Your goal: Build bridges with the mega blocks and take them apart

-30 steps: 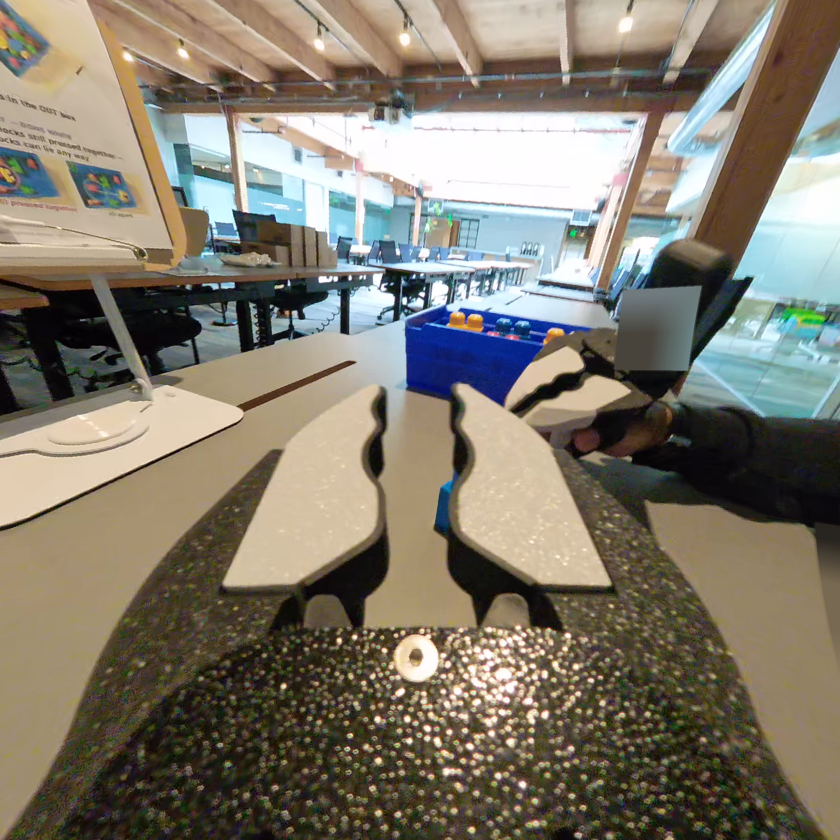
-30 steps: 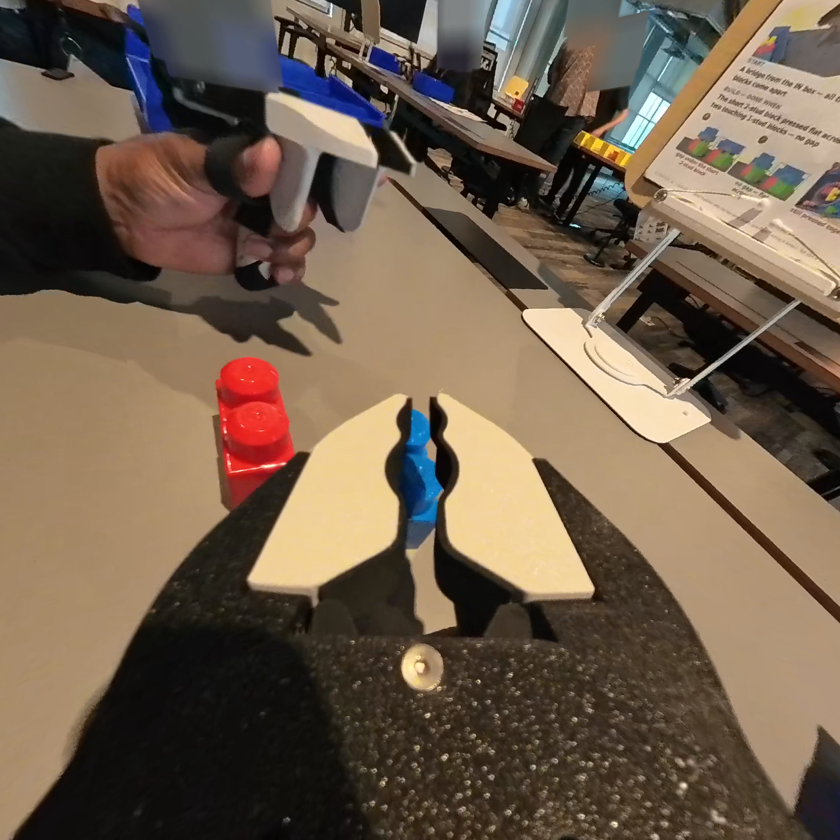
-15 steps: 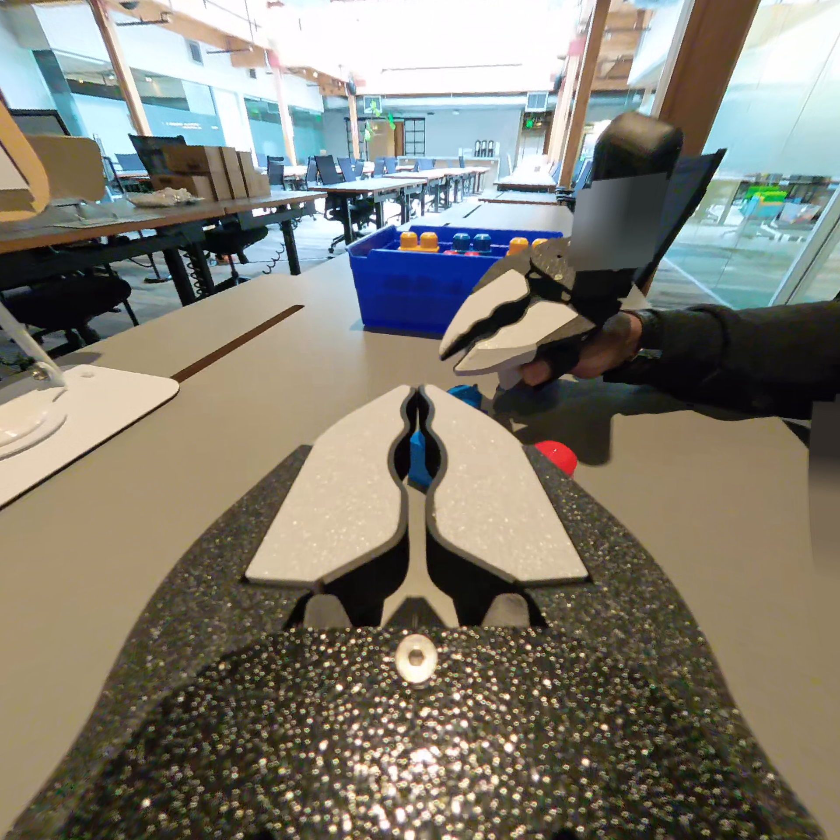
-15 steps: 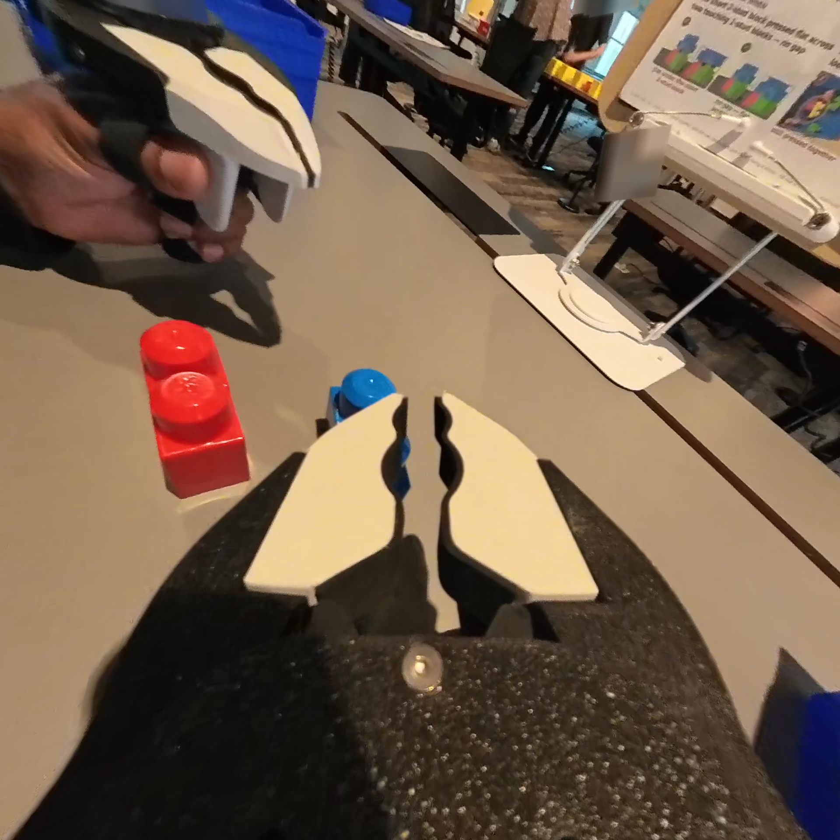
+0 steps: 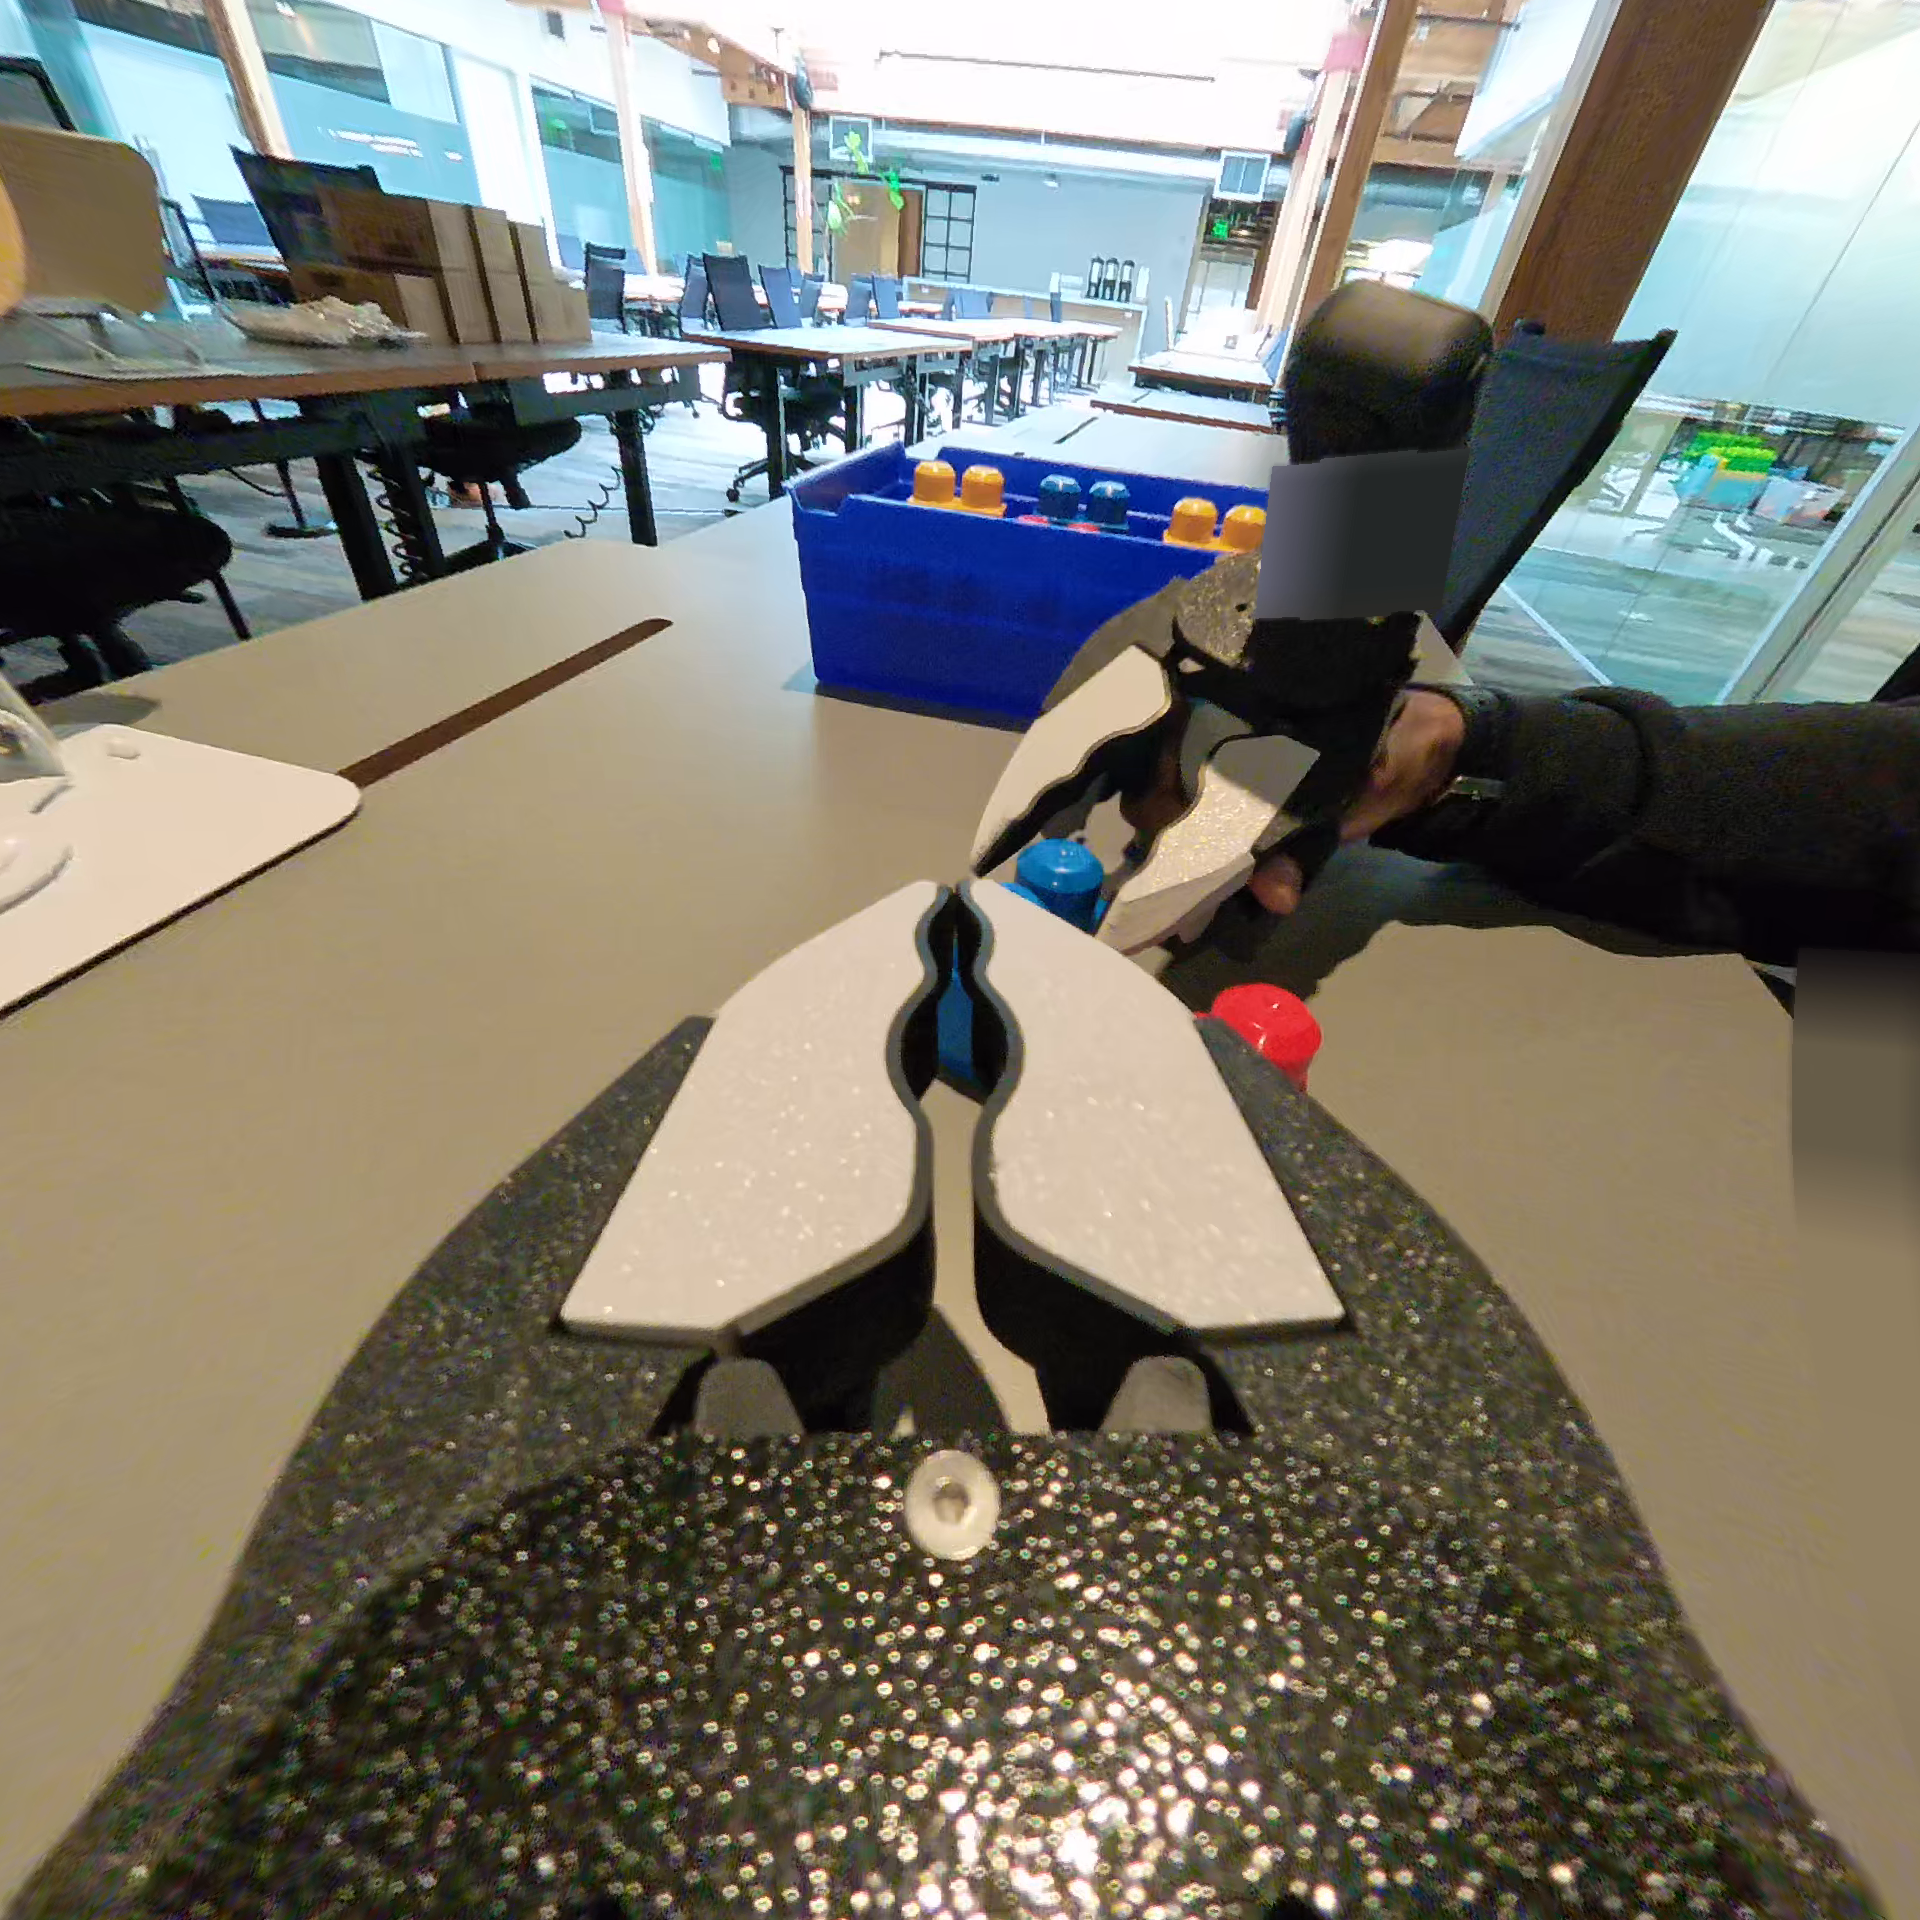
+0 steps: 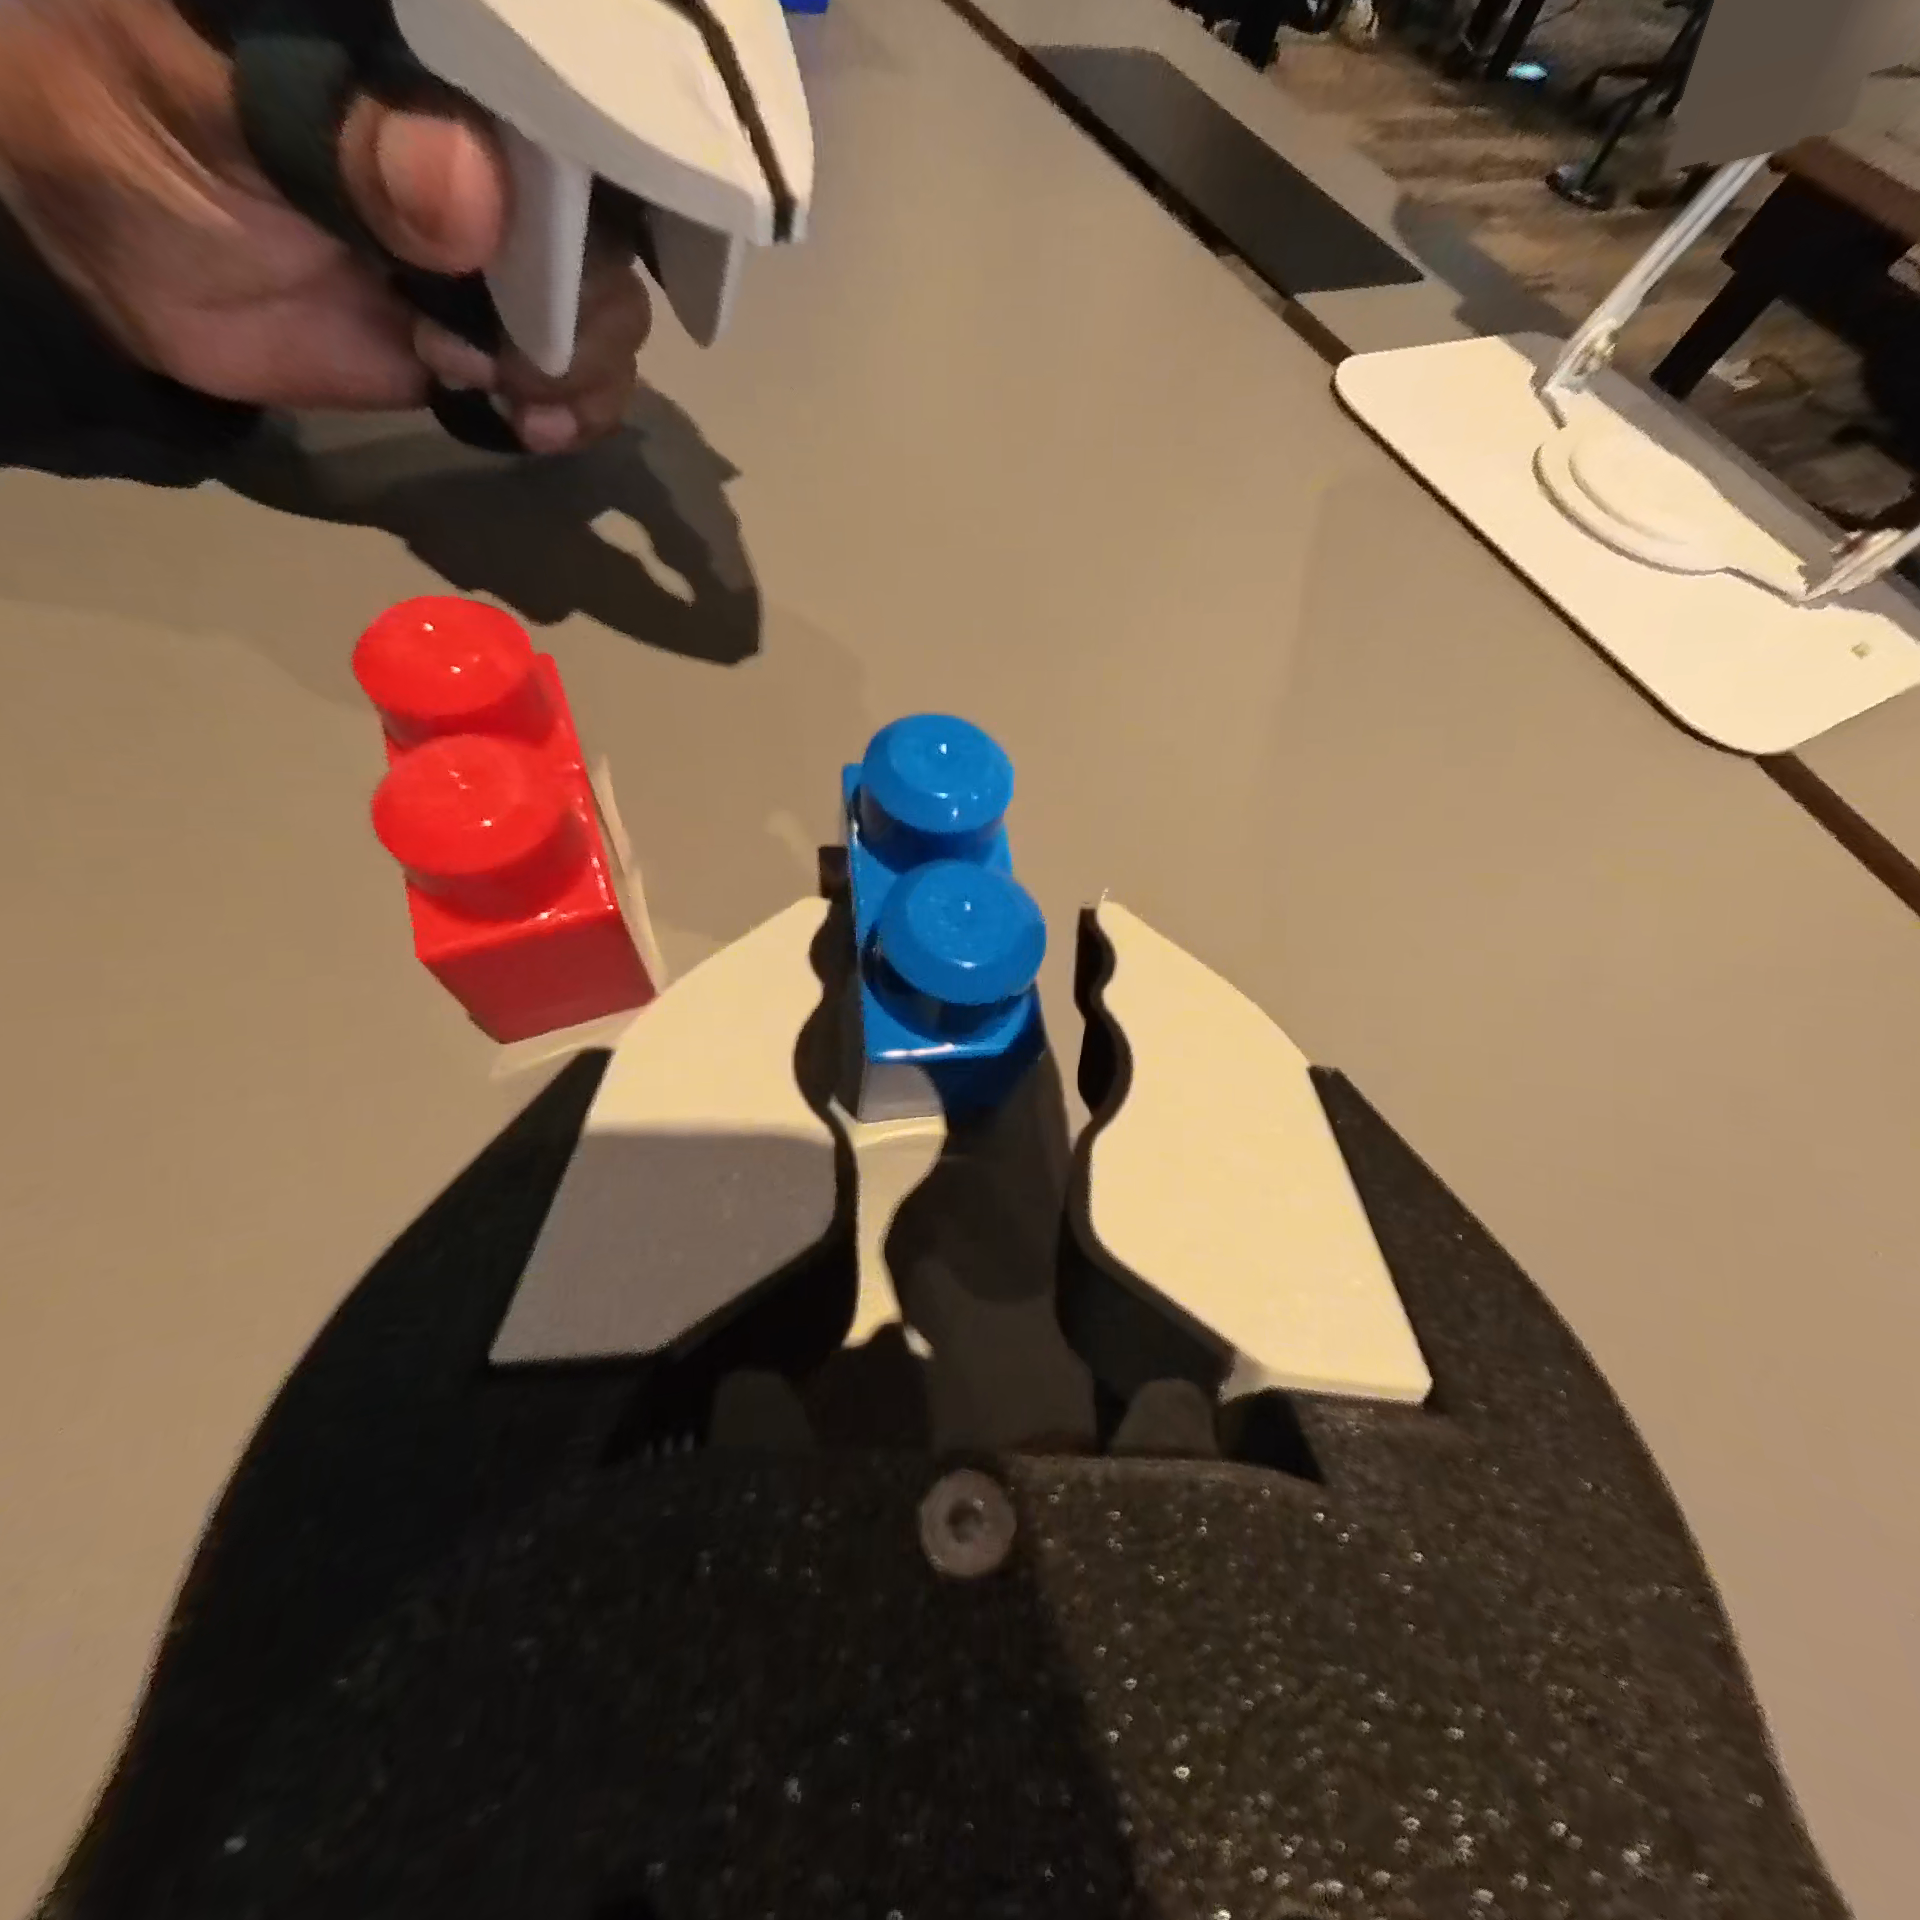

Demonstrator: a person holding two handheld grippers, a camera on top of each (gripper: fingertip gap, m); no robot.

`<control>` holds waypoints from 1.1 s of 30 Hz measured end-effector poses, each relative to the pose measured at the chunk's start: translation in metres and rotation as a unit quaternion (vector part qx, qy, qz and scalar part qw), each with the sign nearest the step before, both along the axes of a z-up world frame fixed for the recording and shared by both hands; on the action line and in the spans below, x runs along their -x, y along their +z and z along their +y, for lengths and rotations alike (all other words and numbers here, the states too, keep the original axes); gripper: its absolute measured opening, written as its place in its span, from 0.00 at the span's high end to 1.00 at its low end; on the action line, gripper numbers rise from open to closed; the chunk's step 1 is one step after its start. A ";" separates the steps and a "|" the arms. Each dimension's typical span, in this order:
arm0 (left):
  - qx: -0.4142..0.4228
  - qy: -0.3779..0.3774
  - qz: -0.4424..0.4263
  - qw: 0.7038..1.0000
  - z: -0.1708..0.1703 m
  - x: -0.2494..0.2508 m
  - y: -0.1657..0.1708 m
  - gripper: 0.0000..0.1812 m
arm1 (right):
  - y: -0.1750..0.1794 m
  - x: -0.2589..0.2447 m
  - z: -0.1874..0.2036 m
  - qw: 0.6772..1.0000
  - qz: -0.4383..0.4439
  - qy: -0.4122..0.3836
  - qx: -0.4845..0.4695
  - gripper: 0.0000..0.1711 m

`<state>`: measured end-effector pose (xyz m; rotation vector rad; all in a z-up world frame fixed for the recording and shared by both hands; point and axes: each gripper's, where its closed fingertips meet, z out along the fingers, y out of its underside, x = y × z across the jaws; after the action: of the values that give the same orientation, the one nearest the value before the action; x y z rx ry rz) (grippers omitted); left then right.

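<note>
At centre frame of the right wrist view, the blue block is straddled by the wide-open right gripper, probably for setting beside the red block. The left gripper, upper left, is pinched closed, seemingly empty.

The right gripper has opened around the blue block; the left gripper has closed.

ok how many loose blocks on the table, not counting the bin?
2. The blue block stands between the fingers of the open right claw. The red block sits beside it, apart. The blue bin holds more, partly hidden.
</note>
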<state>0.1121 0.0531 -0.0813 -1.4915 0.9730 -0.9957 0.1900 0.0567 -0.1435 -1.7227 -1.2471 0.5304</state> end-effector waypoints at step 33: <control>-0.048 -0.143 0.059 0.987 -0.052 -0.036 0.003 0.71 | 0.069 0.036 -0.055 0.979 0.159 0.131 0.000 0.80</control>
<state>0.1477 0.0008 -0.0780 -1.3670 1.3295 -1.0548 0.1545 0.0019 -0.0750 -1.4115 -1.2426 0.9221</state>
